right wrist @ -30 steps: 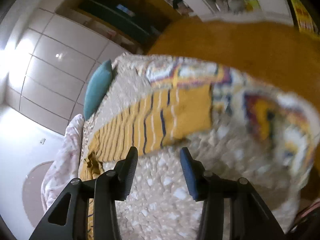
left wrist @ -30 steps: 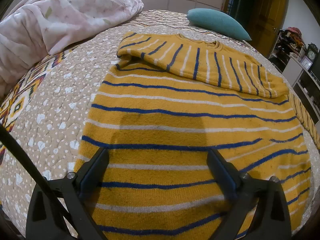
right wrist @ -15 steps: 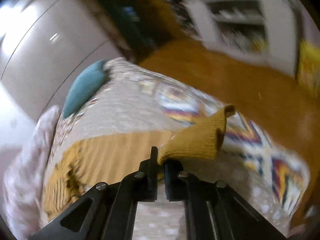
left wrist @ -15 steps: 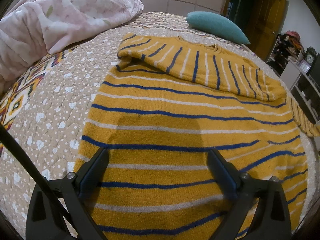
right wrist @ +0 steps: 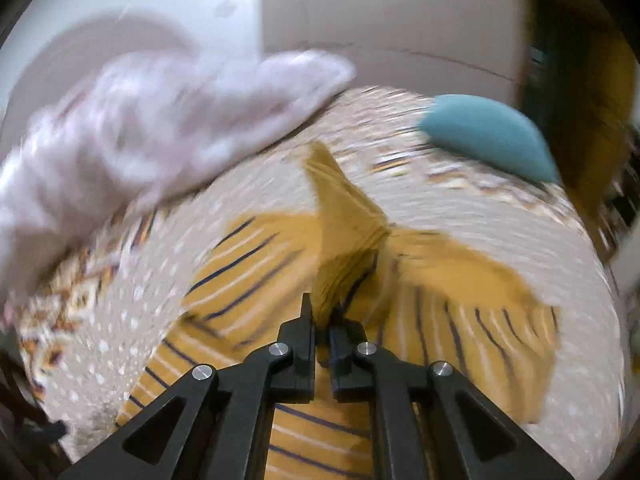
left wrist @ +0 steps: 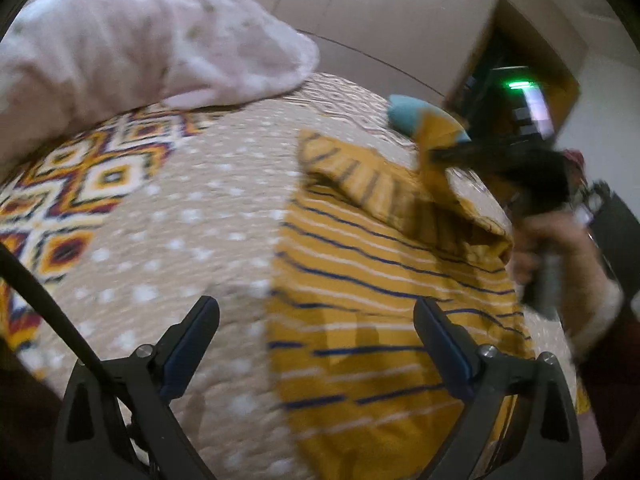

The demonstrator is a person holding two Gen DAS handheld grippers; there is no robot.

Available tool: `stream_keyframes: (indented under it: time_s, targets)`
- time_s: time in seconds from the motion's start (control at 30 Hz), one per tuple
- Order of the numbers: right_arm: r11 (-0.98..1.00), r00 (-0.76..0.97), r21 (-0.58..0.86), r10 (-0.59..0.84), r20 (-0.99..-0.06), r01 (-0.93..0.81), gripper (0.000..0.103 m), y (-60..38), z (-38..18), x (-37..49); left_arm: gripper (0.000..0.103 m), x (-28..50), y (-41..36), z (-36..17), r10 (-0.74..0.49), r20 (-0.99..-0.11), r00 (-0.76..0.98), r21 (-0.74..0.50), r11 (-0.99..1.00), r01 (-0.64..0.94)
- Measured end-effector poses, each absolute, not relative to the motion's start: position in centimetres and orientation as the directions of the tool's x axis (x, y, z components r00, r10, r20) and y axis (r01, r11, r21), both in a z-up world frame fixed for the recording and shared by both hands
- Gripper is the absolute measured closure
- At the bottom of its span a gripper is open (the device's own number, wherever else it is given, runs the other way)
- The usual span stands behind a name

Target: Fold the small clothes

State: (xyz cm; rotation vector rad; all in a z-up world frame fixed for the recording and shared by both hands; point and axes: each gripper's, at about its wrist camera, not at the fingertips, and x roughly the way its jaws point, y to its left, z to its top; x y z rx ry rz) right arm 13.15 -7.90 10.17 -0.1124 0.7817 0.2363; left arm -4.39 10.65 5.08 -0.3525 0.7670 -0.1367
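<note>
**Desk:** What has changed in the last second?

**Photographer:** A second ago the right hand-held gripper was spread above the quilt, empty. Half a second ago it pinched the cuff of the mustard-yellow knitted sweater with blue and white stripes. Now its jaws are pressed together on the sleeve, which rises in a blurred ridge above the garment's body. The left hand-held gripper, earlier centred over the sweater, has shifted toward the sweater's left edge; its view now shows the person's right hand carrying the other tool over the garment.

**Desk:** What does that mean for the fold?

**Photographer:** By my reading, the second sleeve is being swung inward across the chest. One sleeve already lies folded across the top, so this looks like the last sleeve before the body gets folded.

**Desk:** Where does the sweater sit relative to the tools?

**Photographer:** It lies flat on the beige dotted quilted bedspread, directly below the right tool, with the sleeve held in the tips. The left tool hangs wide apart, gripping nothing; the sweater's left edge runs between its fingers. A pink floral duvet is heaped at the far left, a teal pillow beyond.
</note>
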Motion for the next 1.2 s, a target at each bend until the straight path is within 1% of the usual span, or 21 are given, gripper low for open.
stream_keyframes:
  time_s: [0.07,0.1,0.17,0.27,0.3,0.33,0.37,0.4,0.43,0.5,0.57,0.67,0.73,0.83,0.87,0.9,0.93,1.0,1.07,1.13,1.2]
  targets:
    - [0.945,0.651,-0.109,0.126,-0.748,-0.307,0.097,-3.2,6.7,14.9,0.006,-5.1,12.3,4.7,-0.226,-0.66,0.716,-0.366,0.93,-0.044]
    - [0.931,0.632,-0.151,0.1,-0.768,-0.331,0.094,-1.0,5.3,16.0,0.006,-5.3,12.8,4.4,-0.218,-0.665,0.714,-0.365,0.929,-0.056]
    - [0.894,0.602,-0.243,0.037,-0.797,-0.376,0.093,2.2,2.2,17.3,0.006,-5.8,13.8,3.9,-0.205,-0.672,0.711,-0.365,0.928,-0.077]
    - [0.823,0.645,-0.387,-0.032,-0.763,-0.416,0.089,5.4,0.3,16.1,0.006,-6.0,14.6,3.4,-0.198,-0.678,0.708,-0.363,0.928,-0.088]
    - [0.812,0.653,-0.395,-0.023,-0.757,-0.429,0.087,5.7,0.7,15.7,0.006,-5.9,14.7,3.2,-0.199,-0.679,0.706,-0.364,0.927,-0.088]
    - [0.809,0.646,-0.365,0.024,-0.763,-0.461,0.085,6.0,1.1,15.0,0.006,-5.9,14.7,3.1,-0.2,-0.682,0.703,-0.365,0.927,-0.089]
    - [0.813,0.625,-0.311,0.081,-0.777,-0.492,0.075,6.0,1.8,14.5,0.006,-5.7,14.7,3.0,-0.203,-0.685,0.699,-0.368,0.925,-0.092]
    - [0.815,0.607,-0.268,0.123,-0.785,-0.513,0.063,5.8,2.4,14.0,0.006,-5.7,14.6,3.0,-0.207,-0.687,0.697,-0.374,0.923,-0.094]
    - [0.822,0.594,-0.214,0.176,-0.785,-0.527,0.059,5.2,3.4,13.1,0.006,-5.7,14.6,3.0,-0.213,-0.686,0.696,-0.379,0.921,-0.092]
    - [0.836,0.589,-0.155,0.225,-0.776,-0.525,0.052,3.8,4.8,11.4,0.006,-5.9,14.1,3.2,-0.222,-0.687,0.691,-0.378,0.922,-0.08]
    - [0.863,0.565,-0.069,0.265,-0.781,-0.501,0.052,0.0,6.2,9.3,0.006,-5.9,13.5,3.3,-0.215,-0.696,0.685,-0.355,0.932,-0.068]
    - [0.915,0.571,0.015,0.264,-0.778,-0.402,0.052,-6.8,7.3,6.6,0.006,-5.7,12.8,3.3,-0.21,-0.712,0.671,-0.336,0.94,-0.062]
    - [0.947,0.581,0.051,0.237,-0.779,-0.318,0.052,-11.2,7.5,4.8,0.006,-5.5,12.6,3.1,-0.239,-0.718,0.654,-0.359,0.932,-0.054]
    - [0.986,0.6,0.109,0.164,-0.783,-0.127,0.051,-20.6,7.2,1.2,0.007,-5.1,12.2,2.6,-0.324,-0.711,0.624,-0.436,0.899,-0.03]
    - [0.989,0.597,0.13,0.145,-0.789,-0.069,0.051,-23.2,6.7,0.1,0.011,-4.8,12.1,2.2,-0.361,-0.709,0.606,-0.471,0.882,-0.025]
    - [0.987,0.591,0.159,0.14,-0.795,-0.019,0.051,-25.5,6.1,-0.8,0.019,-4.5,12.0,1.9,-0.385,-0.708,0.592,-0.492,0.87,-0.023]
    - [0.981,0.584,0.191,0.144,-0.799,0.02,0.051,-27.3,5.5,-1.7,0.024,-4.2,11.7,1.5,-0.413,-0.71,0.571,-0.515,0.857,-0.02]
    - [0.952,0.565,0.29,0.185,-0.804,0.102,0.051,-31.0,3.4,-4.3,0.041,-3.5,11.0,0.8,-0.449,-0.712,0.539,-0.538,0.843,-0.008]
    - [0.92,0.559,0.371,0.244,-0.793,0.125,0.051,-32.6,1.7,-6.5,0.046,-3.0,10.0,0.3,-0.458,-0.723,0.518,-0.536,0.844,-0.002]
    - [0.889,0.55,0.442,0.31,-0.776,0.122,0.051,-32.7,-0.3,-8.0,0.047,-2.7,9.3,-0.1,-0.485,-0.715,0.504,-0.56,0.829,0.003]
    - [0.852,0.563,0.513,0.375,-0.736,0.103,0.05,-32.0,-1.7,-9.4,0.048,-2.9,8.9,-0.3,-0.498,-0.709,0.499,-0.575,0.818,-0.002]
